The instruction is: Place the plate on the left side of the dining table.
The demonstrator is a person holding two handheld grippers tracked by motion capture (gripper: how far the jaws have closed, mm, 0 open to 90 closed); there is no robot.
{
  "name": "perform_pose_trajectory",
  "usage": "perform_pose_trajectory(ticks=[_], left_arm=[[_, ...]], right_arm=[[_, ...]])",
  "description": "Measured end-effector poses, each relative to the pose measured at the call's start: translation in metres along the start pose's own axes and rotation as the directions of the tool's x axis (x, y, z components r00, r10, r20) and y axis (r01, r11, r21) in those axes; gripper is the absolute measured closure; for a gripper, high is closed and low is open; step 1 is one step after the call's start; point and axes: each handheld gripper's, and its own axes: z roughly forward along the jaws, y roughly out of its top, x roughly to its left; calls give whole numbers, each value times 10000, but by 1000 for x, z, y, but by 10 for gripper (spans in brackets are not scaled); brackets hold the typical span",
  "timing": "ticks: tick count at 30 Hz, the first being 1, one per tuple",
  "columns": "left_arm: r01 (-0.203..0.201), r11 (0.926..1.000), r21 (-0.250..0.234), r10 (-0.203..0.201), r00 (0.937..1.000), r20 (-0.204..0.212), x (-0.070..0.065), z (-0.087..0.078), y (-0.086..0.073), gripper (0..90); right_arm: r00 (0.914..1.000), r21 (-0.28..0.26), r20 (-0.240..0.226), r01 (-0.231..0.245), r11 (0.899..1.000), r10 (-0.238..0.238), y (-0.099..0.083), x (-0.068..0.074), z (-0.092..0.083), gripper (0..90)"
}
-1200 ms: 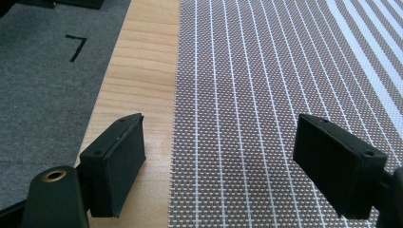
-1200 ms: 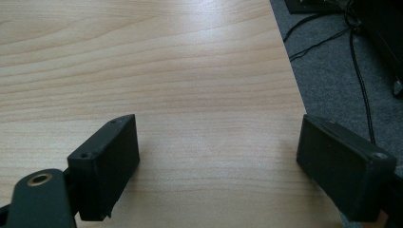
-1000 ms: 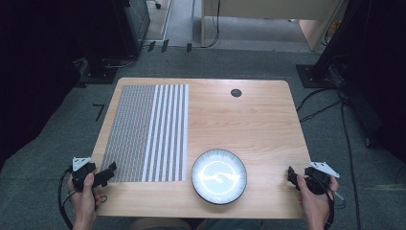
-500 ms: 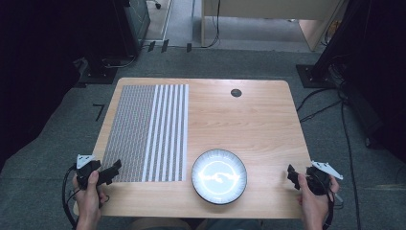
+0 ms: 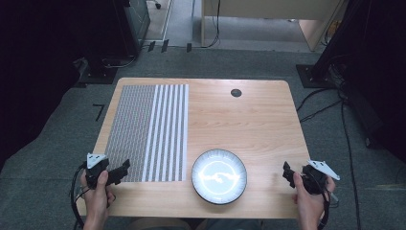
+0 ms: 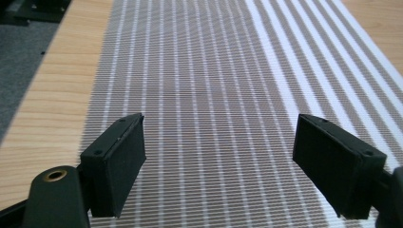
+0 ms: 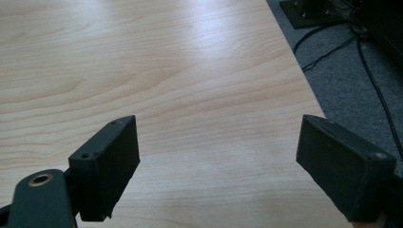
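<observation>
Left gripper (image 5: 123, 168) held low over striped mat's (image 5: 148, 132) near corner, jaws wide, empty. Right gripper (image 5: 287, 173) at counter's (image 5: 249, 120) right edge, jaws wide, empty. Plate (image 5: 219, 176) between them; forearms cut off below.

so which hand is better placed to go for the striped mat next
Left. The left gripper hangs open right over the striped mat; the right gripper sits beyond the plate.

High view looks down and forward over the whole table (image 5: 249, 120). Left gripper view sits low, close over the striped mat (image 6: 214, 95); right gripper view faces bare tabletop, both shared with high view.
</observation>
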Motion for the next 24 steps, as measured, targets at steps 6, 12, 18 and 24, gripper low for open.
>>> perform_pose_trajectory(ticks=[6,12,18,24], left_arm=[[-178,9998,-78,180,9995,246,-17,-3,5,180],[-317,9994,-149,323,9984,463,-32,-4,5,180],[-717,9973,-141,727,9938,838,-52,-3,4,180],[-882,9960,-153,894,9900,1089,-65,-4,4,179]], right_arm=[[9997,25,-235,66,10000,-65,0,9,-1,145],[9989,-105,-460,91,9999,-96,3,17,-4,146],[9975,-179,-710,33,9998,-46,4,25,-8,147],[9962,-300,-861,87,9995,-113,5,31,-12,148]])
